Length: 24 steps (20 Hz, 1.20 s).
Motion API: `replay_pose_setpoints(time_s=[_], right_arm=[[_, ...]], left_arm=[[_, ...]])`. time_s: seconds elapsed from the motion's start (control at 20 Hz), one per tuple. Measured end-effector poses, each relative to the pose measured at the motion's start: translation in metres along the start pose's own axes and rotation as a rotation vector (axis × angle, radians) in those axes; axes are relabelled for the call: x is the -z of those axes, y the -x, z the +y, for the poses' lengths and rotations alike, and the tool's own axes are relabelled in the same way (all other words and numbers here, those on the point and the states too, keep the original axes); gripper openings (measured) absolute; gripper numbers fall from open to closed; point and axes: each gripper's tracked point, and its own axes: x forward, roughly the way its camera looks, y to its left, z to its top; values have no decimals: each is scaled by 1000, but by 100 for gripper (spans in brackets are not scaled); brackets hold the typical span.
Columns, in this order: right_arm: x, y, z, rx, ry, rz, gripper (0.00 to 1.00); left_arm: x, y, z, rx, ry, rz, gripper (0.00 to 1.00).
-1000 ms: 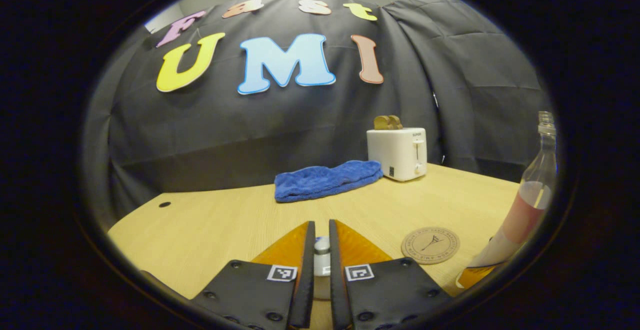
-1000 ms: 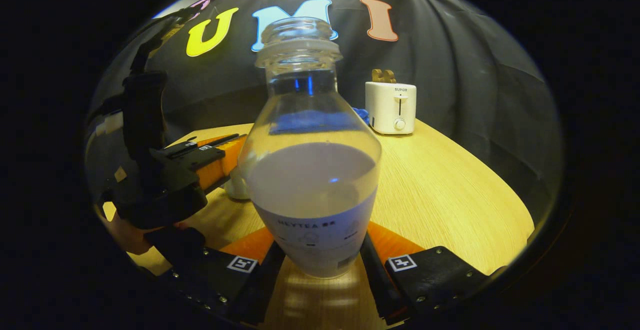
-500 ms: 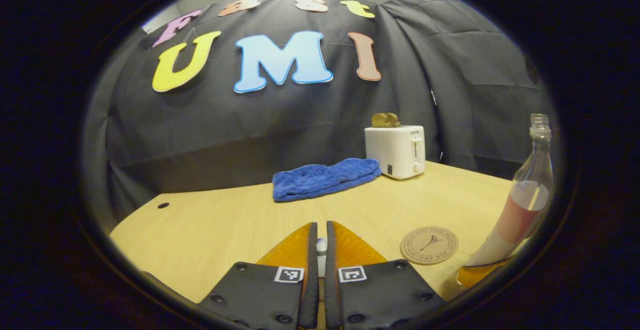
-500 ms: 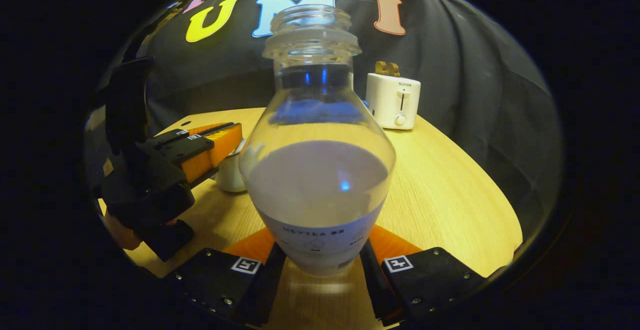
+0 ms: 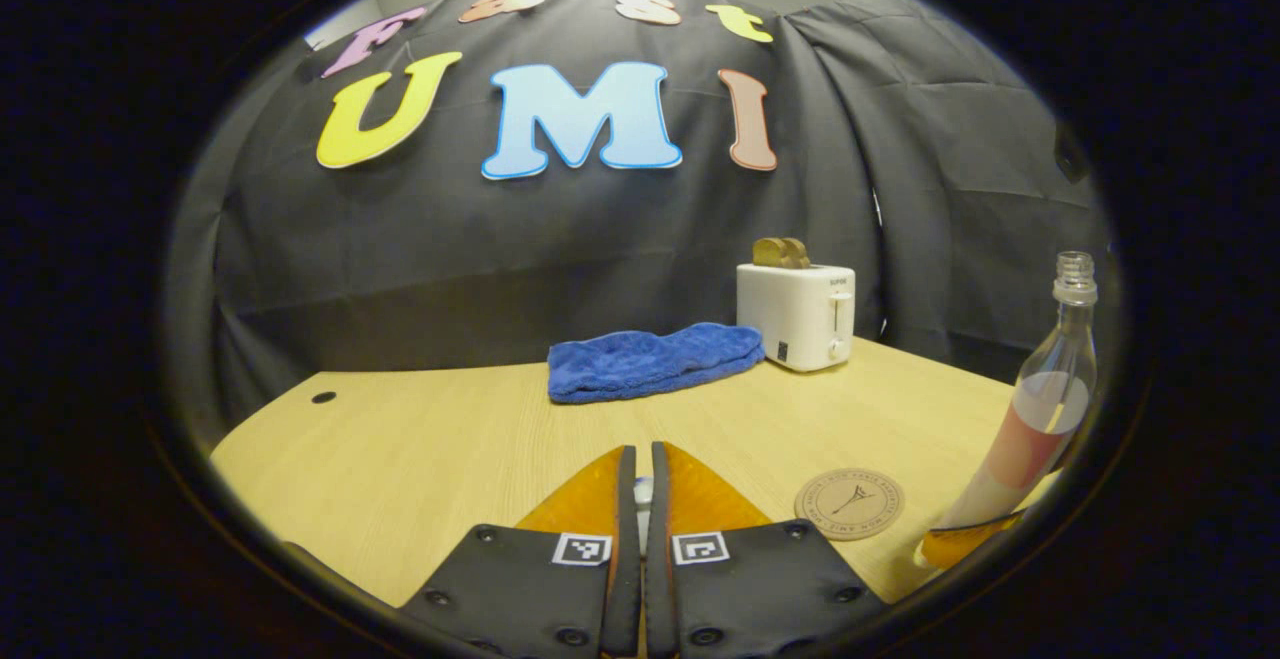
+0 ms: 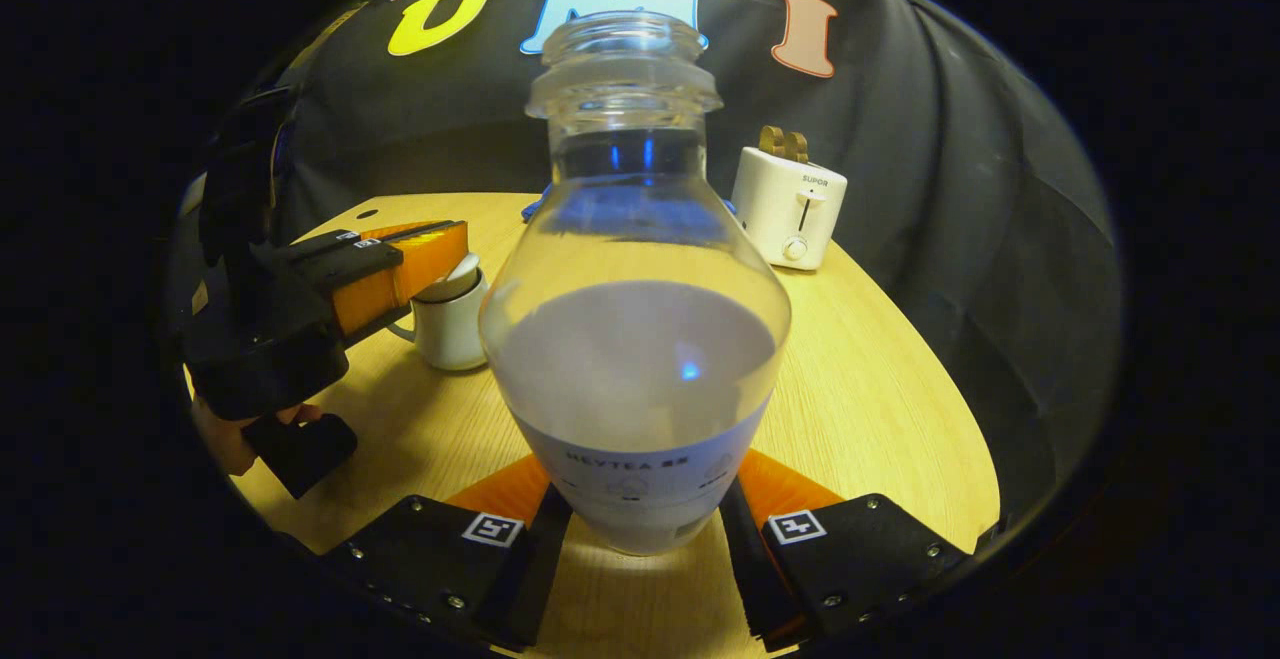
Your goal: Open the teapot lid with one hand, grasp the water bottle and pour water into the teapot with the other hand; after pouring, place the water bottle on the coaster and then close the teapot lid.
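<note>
Left hand-held gripper (image 5: 642, 499), as I see it, pinches the white teapot lid (image 6: 447, 279), mostly hidden; right hand-held gripper (image 6: 640, 524) clamps the clear, half-full water bottle (image 6: 635, 339) above the table (image 5: 420, 439), round cork coaster (image 5: 849, 502) nearby.

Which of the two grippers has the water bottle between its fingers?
The right gripper: both fingers press the water bottle. The left gripper is shut on the teapot lid's knob instead.
</note>
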Motion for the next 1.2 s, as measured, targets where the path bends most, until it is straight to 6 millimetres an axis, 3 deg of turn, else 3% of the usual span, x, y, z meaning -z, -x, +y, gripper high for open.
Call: replay_pose_setpoints(time_s=[0.35,0.6,1.2], right_arm=[[-19,0,1,10,99,3,74],[-29,-4,2,45,219,42,74],[-62,-25,-2,311,673,99,74]], left_arm=[[-12,18,20,-58,73,-5,8],[-18,39,53,-116,97,2,8],[-15,45,123,-78,103,-8,8]])
